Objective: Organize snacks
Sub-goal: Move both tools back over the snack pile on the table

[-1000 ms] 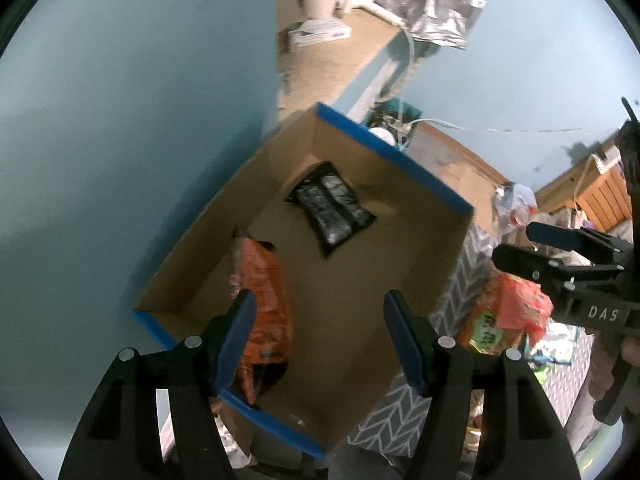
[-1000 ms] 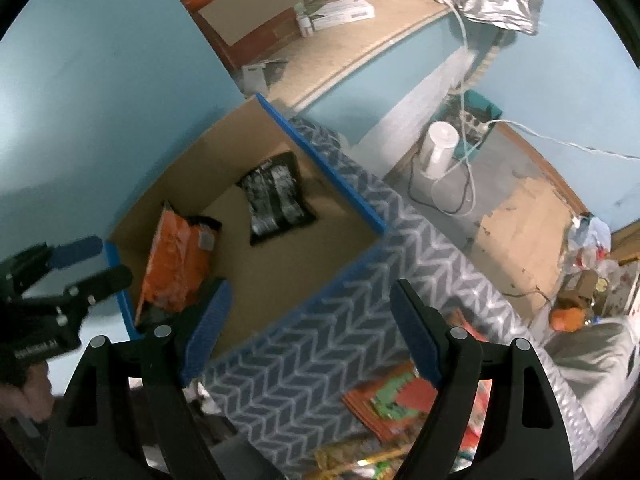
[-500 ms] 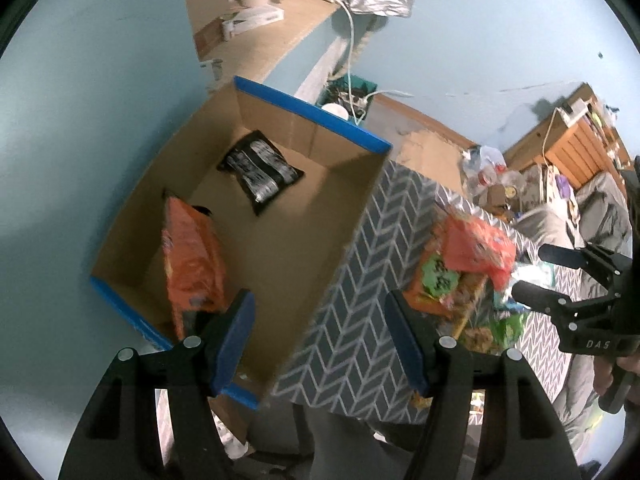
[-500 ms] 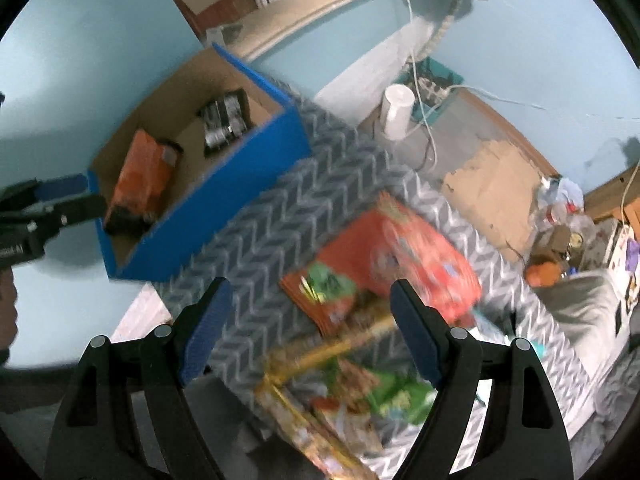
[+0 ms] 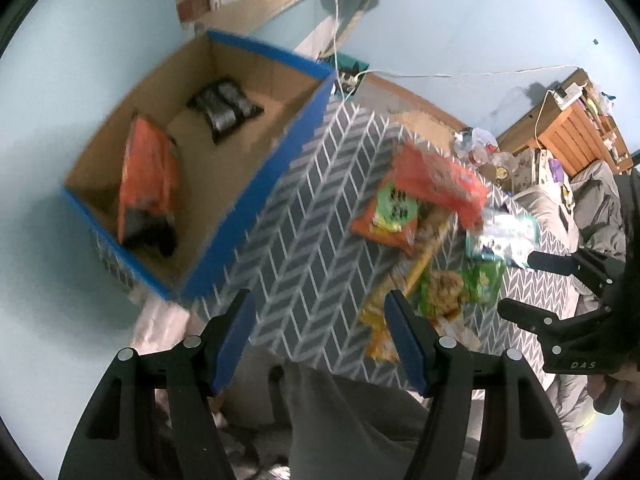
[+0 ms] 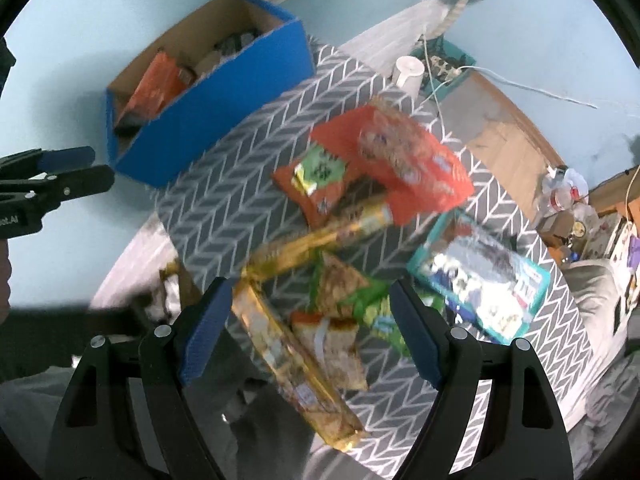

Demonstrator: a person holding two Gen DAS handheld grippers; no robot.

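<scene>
1. Hovering above the near edge of the grey herringbone tablecloth (image 5: pixel 304 248), the left gripper (image 5: pixel 320 316) has its blue-padded fingers spread wide with nothing between them.
2. Ahead and to the left of that claw sits the blue cardboard box (image 5: pixel 256 184), open-topped, on the cloth's far-left corner.
3. Inside the box an orange snack bag (image 5: pixel 146 184) leans against the left wall, and a black snack packet (image 5: pixel 224 112) lies flat on the floor beyond it, apart from the orange one.
4. Ahead and to the right of the left claw lies the snack pile; the right gripper (image 5: pixel 536 288) shows at the right edge, just past the pile.
5. The right gripper (image 6: pixel 310 304) is also spread wide, pinching nothing, and hangs over the near end of the pile.
6. Between and just ahead of its fingers lie a long yellow snack packet (image 6: pixel 296 348) and a green snack bag (image 6: pixel 352 296), which overlap each other.
7. Farther ahead a large red snack bag (image 6: pixel 400 164) rests on top of an orange packet with a green label (image 6: pixel 316 180), with a second yellow packet (image 6: pixel 320 236) slanting out from beneath them.
8. To the right of that claw's right finger lies a teal snack packet (image 6: pixel 480 280) on the cloth.
9. Far ahead and left of the right claw stands the blue box (image 6: pixel 224 96), and the left gripper (image 6: pixel 68 172) appears at the left edge, near the box's near corner.
10. Motion blur hides all print on the packets.
</scene>
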